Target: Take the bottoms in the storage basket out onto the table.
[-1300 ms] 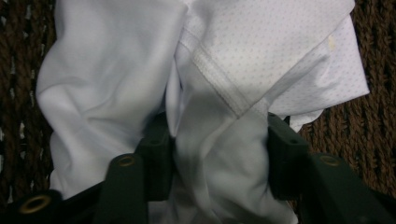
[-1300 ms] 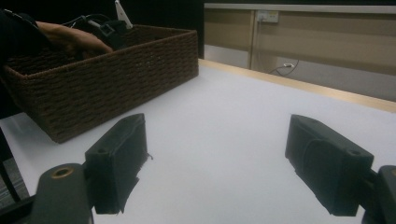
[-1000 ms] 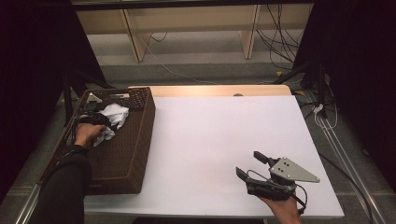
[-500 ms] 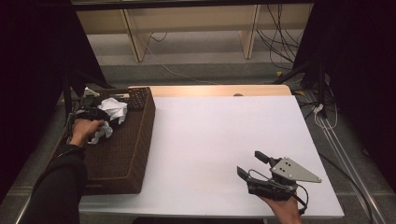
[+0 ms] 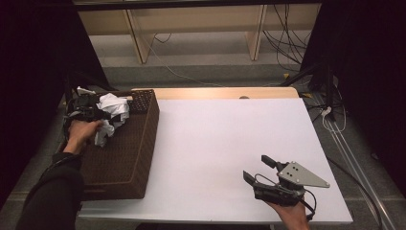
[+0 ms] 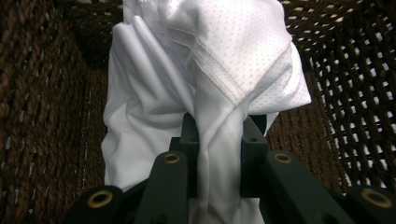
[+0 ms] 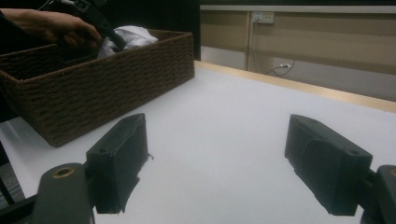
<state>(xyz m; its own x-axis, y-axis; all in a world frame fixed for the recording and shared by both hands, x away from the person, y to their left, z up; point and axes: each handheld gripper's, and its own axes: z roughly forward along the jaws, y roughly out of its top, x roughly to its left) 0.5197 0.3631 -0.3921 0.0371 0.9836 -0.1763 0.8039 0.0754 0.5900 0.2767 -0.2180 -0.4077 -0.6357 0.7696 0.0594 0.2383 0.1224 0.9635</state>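
Observation:
A white mesh cloth (image 6: 205,70) is pinched between the jaws of my left gripper (image 6: 218,135), which is shut on a bunched fold of it. In the high view the left gripper (image 5: 91,111) holds the white cloth (image 5: 112,109) above the dark brown woven basket (image 5: 139,139) at the table's left. In the right gripper view the cloth (image 7: 130,35) shows over the basket (image 7: 116,79) rim, under a hand. My right gripper (image 5: 261,170) stands open near the table's front right, its jaws (image 7: 224,163) wide apart with nothing between them.
The white table top (image 5: 230,139) spreads between the basket and the right gripper. A wooden strip (image 5: 215,92) runs along the table's far edge. Cables (image 5: 287,43) and shelf legs lie on the floor behind. Dark stands flank both sides.
My left gripper has risen with the white cloth, lifting it higher above the basket. The right gripper has kept still.

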